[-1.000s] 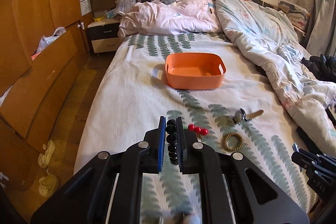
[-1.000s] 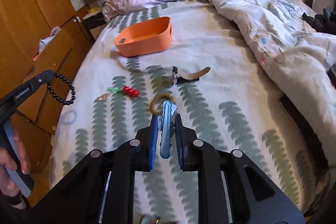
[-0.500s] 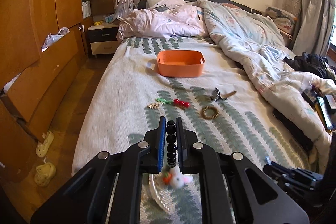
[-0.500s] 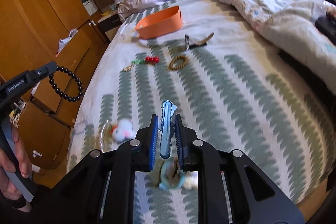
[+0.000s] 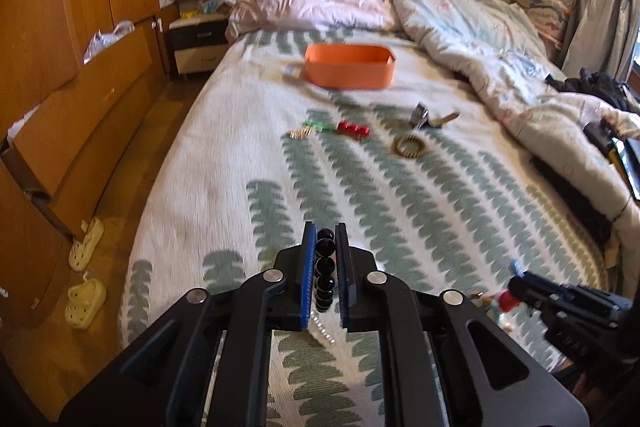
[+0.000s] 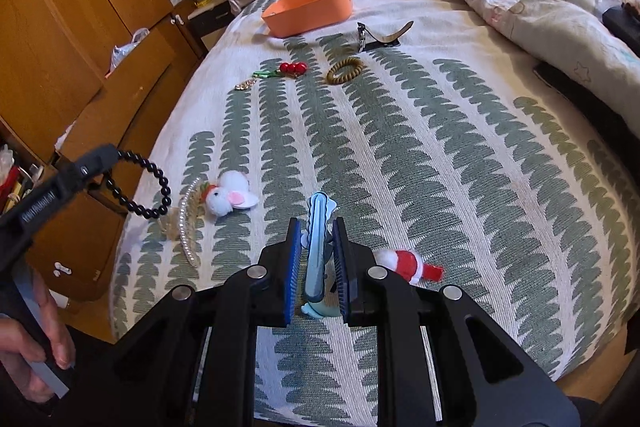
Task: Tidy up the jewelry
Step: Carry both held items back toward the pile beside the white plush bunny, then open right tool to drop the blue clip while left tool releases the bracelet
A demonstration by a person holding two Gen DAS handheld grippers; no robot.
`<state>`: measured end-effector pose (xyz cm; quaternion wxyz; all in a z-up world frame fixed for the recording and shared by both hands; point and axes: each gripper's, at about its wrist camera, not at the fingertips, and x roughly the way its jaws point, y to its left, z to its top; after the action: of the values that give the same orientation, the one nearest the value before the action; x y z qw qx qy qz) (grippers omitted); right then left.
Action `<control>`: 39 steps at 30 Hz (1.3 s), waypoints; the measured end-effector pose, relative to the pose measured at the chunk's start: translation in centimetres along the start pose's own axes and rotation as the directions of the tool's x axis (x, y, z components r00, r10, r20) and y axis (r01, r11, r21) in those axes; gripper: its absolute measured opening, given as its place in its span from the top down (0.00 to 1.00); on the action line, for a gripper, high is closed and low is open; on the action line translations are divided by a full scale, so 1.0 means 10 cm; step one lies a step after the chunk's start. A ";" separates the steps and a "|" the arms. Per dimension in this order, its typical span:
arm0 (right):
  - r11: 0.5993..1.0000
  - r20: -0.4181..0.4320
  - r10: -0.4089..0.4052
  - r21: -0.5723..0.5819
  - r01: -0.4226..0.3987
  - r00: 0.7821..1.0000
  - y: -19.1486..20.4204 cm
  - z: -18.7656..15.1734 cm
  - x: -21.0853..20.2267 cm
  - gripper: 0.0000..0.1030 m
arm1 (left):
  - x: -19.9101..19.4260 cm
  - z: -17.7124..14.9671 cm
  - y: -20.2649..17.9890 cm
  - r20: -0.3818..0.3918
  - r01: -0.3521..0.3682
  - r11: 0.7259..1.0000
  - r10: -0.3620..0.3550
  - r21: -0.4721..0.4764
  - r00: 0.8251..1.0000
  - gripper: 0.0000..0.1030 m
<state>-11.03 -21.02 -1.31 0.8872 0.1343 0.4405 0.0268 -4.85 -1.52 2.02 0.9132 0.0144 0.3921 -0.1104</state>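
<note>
Over the near end of the bed [image 6: 460, 155], the right gripper [image 6: 316, 227] is clamped on a blue hair clip [image 6: 317, 247]; the clip's long axis runs along the fingers, its rounded tip pointing out past them toward the headboard end; just right of the fingers a red-and-white plush clip [image 6: 408, 264] lies on the cover, long axis roughly crosswise. The left gripper [image 5: 325, 239] is closed on a black bead bracelet [image 5: 325, 269]; seen from its own camera the beads stack in a line along the fingers; from the right wrist view the loop [image 6: 140, 187] hangs open below the fingertips, above a pearl hair clip [image 6: 188, 223] and beside a white bunny clip [image 6: 230, 199]. Farther up the bed: a red cherry clip [image 6: 292, 67], a small gold piece [image 6: 245, 85], a brown coil hair tie [image 6: 345, 71], a watch [image 6: 380, 33] with its strap pointing right; beyond them the orange basket [image 6: 308, 9], long side crosswise. A hand [image 6: 36, 351] grips the left handle.
</note>
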 end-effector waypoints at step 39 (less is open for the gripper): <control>0.999 0.084 -0.019 0.035 0.016 0.996 -0.22 0.80 0.14 0.42 | 0.65 0.29 0.29 -0.010 -0.102 0.995 0.102 0.006 0.995 0.15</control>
<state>-4.04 -24.69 1.67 0.9029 0.1467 0.4041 0.0056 2.25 -0.22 -0.83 0.9155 0.0373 0.3952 -0.0648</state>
